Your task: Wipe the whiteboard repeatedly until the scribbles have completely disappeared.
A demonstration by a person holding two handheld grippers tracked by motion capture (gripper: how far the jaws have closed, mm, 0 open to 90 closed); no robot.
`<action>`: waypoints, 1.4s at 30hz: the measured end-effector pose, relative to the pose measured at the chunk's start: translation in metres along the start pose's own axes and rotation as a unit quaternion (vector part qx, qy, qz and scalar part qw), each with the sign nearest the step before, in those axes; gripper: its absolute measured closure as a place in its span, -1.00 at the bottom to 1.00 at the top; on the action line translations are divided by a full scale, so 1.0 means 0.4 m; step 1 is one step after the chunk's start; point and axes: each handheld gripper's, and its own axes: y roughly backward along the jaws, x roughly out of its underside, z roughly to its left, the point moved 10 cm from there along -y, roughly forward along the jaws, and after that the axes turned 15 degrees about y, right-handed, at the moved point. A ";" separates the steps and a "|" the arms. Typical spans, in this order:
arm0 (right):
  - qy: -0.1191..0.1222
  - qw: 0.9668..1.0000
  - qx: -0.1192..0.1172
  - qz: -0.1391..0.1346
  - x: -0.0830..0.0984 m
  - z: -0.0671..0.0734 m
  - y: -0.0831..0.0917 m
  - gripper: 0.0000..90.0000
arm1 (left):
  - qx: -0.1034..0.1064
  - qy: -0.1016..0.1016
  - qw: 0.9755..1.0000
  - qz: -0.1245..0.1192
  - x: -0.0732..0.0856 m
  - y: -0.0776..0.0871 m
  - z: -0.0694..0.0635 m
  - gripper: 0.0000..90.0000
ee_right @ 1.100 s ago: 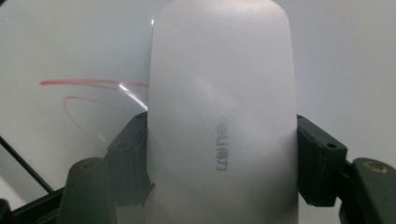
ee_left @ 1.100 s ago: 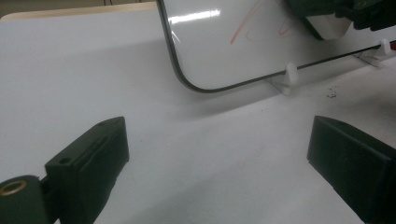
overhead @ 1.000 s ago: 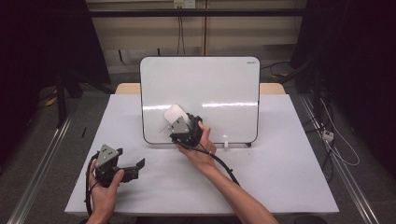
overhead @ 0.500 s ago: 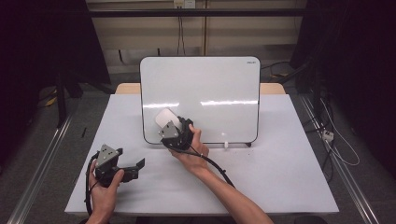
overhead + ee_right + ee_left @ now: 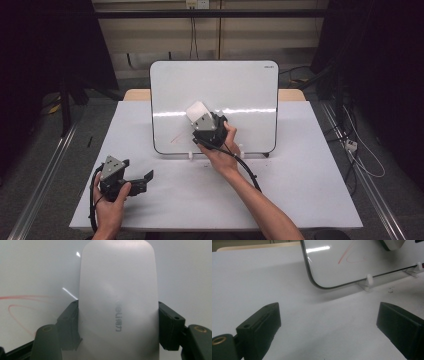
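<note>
The right gripper [image 5: 199, 116] is clamped on a white eraser [image 5: 198, 113], one black jaw on each long side. From the right gripper view the eraser [image 5: 117, 302] sticks out well past the jaws, with grey lettering running along its back. It's held against the face of a whiteboard [image 5: 240, 90], about midway up and a bit left of the board's centre. The right hand [image 5: 220, 150] wraps the gripper body from below, and a black cable [image 5: 247, 172] loops off it down along the forearm.

On the board just left of the eraser there are faint red marks [image 5: 17, 312], a long stroke and a loop. In the high view the same red marks [image 5: 175, 138] sit low on the board near its bottom left corner. The board stands upright on small white feet [image 5: 367, 281] on a white table [image 5: 310, 180].

The left gripper [image 5: 145, 178] is well apart from all that, down near the front left corner of the table, held in the left hand [image 5: 112, 197]. Its jaws are spread wide with nothing between them, just bare tabletop, and it points toward the board's lower left corner [image 5: 317, 285].
</note>
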 end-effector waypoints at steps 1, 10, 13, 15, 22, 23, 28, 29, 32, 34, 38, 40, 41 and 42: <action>-0.002 1.000 0.003 0.000 -0.003 0.001 -0.002 -0.30 | 0.000 0.001 1.000 0.000 0.000 -0.001 0.000 -0.88; 0.000 1.000 0.008 -0.008 -0.032 0.044 -0.010 -0.30 | 0.003 -0.002 1.000 0.003 0.000 -0.007 -0.006 -0.88; 0.010 1.000 0.002 -0.011 -0.041 0.071 -0.013 -0.30 | 0.004 -0.002 1.000 0.004 0.000 -0.008 -0.006 -0.88; 0.019 1.000 -0.001 -0.013 -0.048 0.092 -0.015 -0.30 | 0.004 -0.002 1.000 0.003 0.000 -0.008 -0.007 -0.88; 0.037 0.999 -0.007 -0.022 -0.073 0.149 -0.023 -0.30 | 0.004 -0.002 1.000 0.003 0.000 -0.007 -0.007 -0.88; 0.042 0.999 -0.009 -0.025 -0.076 0.157 -0.024 -0.30 | 0.004 -0.002 1.000 0.003 0.000 -0.008 -0.007 -0.88; 0.048 0.998 -0.011 -0.035 -0.087 0.189 -0.028 -0.30 | 0.004 -0.001 1.000 0.003 0.000 -0.007 -0.006 -0.88; 0.052 0.998 -0.015 -0.036 -0.089 0.198 -0.029 -0.30 | 0.004 -0.002 1.000 0.003 0.000 -0.007 -0.006 -0.88; 0.068 0.997 -0.023 -0.040 -0.099 0.232 -0.031 -0.30 | 0.005 -0.001 1.000 0.003 0.000 -0.007 -0.006 -0.88; 0.074 0.996 -0.025 -0.040 -0.104 0.248 -0.032 -0.30 | 0.005 -0.003 1.000 0.002 -0.001 -0.006 -0.006 -0.88; 0.083 0.995 -0.025 -0.042 -0.109 0.265 -0.033 -0.30 | 0.004 -0.002 1.000 0.003 0.000 -0.007 -0.005 -0.88; 0.084 0.995 -0.025 -0.040 -0.109 0.265 -0.034 -0.30 | 0.005 -0.002 1.000 0.004 0.000 -0.009 -0.005 -0.88; 0.084 0.995 -0.026 -0.040 -0.109 0.265 -0.034 -0.30 | 0.006 -0.002 1.000 0.004 0.000 -0.009 -0.007 -0.88; 0.084 0.995 -0.028 -0.042 -0.109 0.265 -0.034 -0.30 | 0.007 -0.004 1.000 0.004 -0.001 -0.009 -0.008 -0.88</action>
